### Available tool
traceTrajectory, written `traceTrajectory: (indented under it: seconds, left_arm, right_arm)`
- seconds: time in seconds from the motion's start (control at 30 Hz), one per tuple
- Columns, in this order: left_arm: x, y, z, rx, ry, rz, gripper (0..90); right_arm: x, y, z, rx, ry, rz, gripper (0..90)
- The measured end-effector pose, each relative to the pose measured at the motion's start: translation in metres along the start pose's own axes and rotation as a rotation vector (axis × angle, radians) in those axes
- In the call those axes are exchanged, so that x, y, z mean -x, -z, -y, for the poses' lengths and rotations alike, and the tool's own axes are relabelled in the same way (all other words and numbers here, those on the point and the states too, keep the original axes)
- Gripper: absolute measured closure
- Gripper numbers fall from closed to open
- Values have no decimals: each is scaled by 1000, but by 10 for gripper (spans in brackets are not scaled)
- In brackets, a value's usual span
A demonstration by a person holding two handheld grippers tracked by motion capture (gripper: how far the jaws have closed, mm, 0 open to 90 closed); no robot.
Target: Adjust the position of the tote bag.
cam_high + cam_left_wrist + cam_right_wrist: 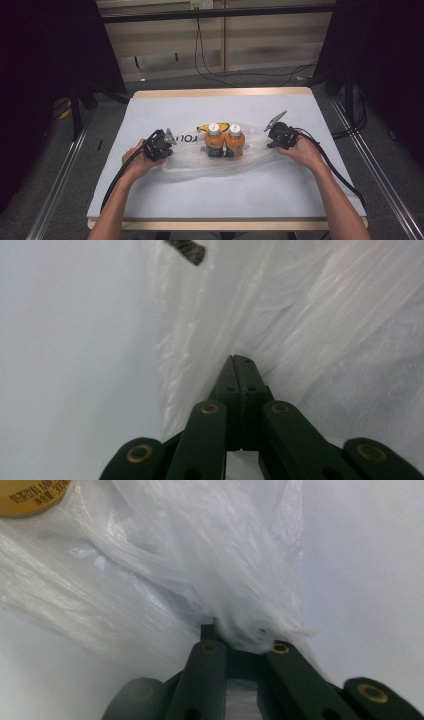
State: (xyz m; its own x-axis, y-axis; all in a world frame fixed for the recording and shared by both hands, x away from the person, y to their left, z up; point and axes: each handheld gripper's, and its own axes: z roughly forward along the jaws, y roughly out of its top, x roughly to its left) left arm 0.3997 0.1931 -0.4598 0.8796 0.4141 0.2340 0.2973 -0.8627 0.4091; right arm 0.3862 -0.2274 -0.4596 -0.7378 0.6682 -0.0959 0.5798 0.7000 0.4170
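Note:
A clear plastic bag lies spread on the white table cover, with two orange bottles with white caps standing side by side on or in it. My left gripper is at the bag's left edge, and in the left gripper view my left gripper has its jaws pressed together on a fold of the plastic bag. At the bag's right edge is my right gripper; in the right gripper view bunched plastic bag film covers its tips, and an orange bottle shows at the top left.
The table has a wooden rim and a white cover with open room in front of and behind the bag. A yellow and black printed item lies behind the bottles. Cables run across the floor beyond the table.

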Motion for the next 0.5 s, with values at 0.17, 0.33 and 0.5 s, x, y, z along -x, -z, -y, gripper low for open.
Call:
traceTrajectory:
  seconds: [0.17, 0.33, 0.5]
  left_arm:
    - [-5, 2, 7, 22, 21, 25, 900]
    - [-8, 3, 14, 41, 34, 45, 900]
    - [-14, 1, 18, 104, 110, 101, 900]
  right_arm:
    - [1, 3, 5, 2, -6, -13, 900]
    - [2, 3, 8, 12, -13, -19, 900]
    - [3, 6, 15, 24, -32, -19, 900]
